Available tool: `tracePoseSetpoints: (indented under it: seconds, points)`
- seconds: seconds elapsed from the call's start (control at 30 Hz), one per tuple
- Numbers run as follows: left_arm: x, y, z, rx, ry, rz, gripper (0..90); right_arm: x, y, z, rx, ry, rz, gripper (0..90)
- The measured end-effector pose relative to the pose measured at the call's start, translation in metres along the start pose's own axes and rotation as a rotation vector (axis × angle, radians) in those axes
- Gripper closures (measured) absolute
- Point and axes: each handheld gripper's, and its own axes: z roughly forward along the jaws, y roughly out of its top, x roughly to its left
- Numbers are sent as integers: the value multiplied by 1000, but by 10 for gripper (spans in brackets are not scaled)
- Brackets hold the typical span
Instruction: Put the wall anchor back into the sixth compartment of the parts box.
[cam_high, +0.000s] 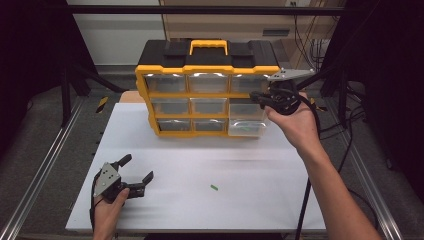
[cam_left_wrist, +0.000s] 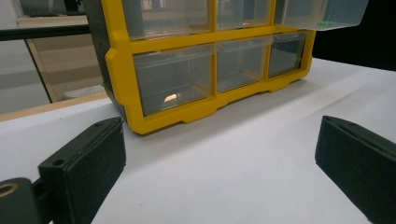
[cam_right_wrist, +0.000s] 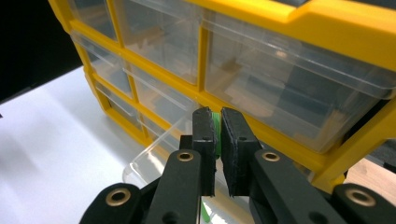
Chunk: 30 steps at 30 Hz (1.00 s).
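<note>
A yellow and black drawer organizer (cam_high: 207, 92) stands at the back of the white table (cam_high: 200, 165). Its bottom-right clear drawer (cam_high: 247, 127) is pulled out, with something green inside. My right gripper (cam_high: 255, 96) hovers in front of the organizer's right column, above that drawer. In the right gripper view the right gripper (cam_right_wrist: 218, 116) is shut on a small green piece (cam_right_wrist: 216, 128). Another small green piece (cam_high: 214, 187) lies loose on the table. My left gripper (cam_high: 135, 170) rests open at the front left, with nothing between its fingers (cam_left_wrist: 84, 163).
The organizer (cam_left_wrist: 163, 112) has three rows of clear drawers; the others are pushed in. Metal rails (cam_high: 45, 165) run along both sides of the table. Cables (cam_high: 345, 125) hang at the right. White table surface lies between the two grippers.
</note>
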Motion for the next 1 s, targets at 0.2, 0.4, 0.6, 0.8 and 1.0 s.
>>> tracePoseSetpoints:
  seconds: [0.2,0.4,0.6,0.8,1.0]
  points:
    - [0,0,0,-1,1,0,16,-1,-3,10,53,-7,-13,845]
    - [0,0,-1,-3,2,0,15,-1,-10,17,94,-6,-11,845]
    - [1,1,-1,-4,5,-1,15,-2,-16,23,104,-17,-9,808]
    - [1,1,-1,-8,7,-2,16,8,-14,14,6,-37,-15,578]
    - [1,1,-2,-6,7,2,15,32,-19,5,-86,-44,-30,319]
